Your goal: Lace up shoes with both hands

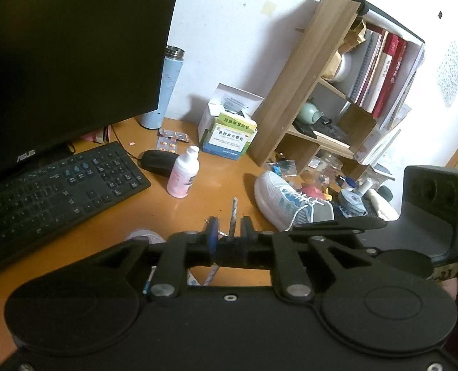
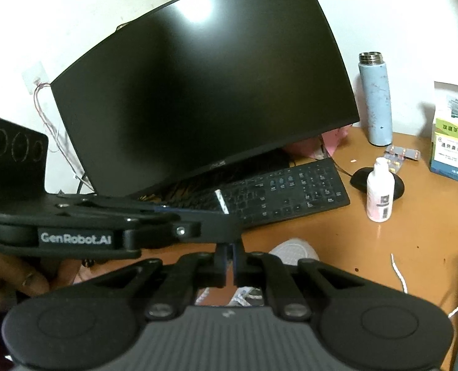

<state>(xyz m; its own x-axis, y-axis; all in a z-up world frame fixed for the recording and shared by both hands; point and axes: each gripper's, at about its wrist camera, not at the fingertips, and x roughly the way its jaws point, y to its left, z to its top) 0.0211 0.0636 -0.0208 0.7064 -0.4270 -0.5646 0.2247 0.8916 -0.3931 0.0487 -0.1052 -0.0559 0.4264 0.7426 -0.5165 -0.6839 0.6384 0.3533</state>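
The orange-brown worktop (image 1: 219, 185) carries all items. The largest is a dark monitor (image 2: 204, 92) at the far left, with a black keyboard (image 1: 59, 185) in front of it. A wooden shelf unit (image 1: 331, 86) holding books stands against the far wall at the right.

The white-and-blue shoe (image 1: 287, 199) lies on its side in front of the shelf unit, toe pointing toward the far left, its white laces loose across the tongue. It lies to the right of and beyond the left hand-held gripper (image 1: 230, 227), clear of the fingers. A second pale shoe toe (image 2: 294, 250) shows close behind the right hand-held gripper (image 2: 229, 258), partly hidden by the linkage.

Smaller items: a pale blue flask (image 2: 375, 99) by the wall, a stack of medicine boxes (image 1: 229, 136), a black mouse (image 1: 158, 160) and a pink-white bottle (image 1: 184, 173) standing upright next to the mouse.

Left hand-held gripper: jaws set narrow, with a striped lace tip (image 1: 233, 216) standing upright in the gap; pad contact on the lace cannot be confirmed. Right hand-held gripper: jaws closed together; whether a lace is pinched between them is unclear in this view. A loose white lace (image 2: 399, 275) lies on the worktop to its right.
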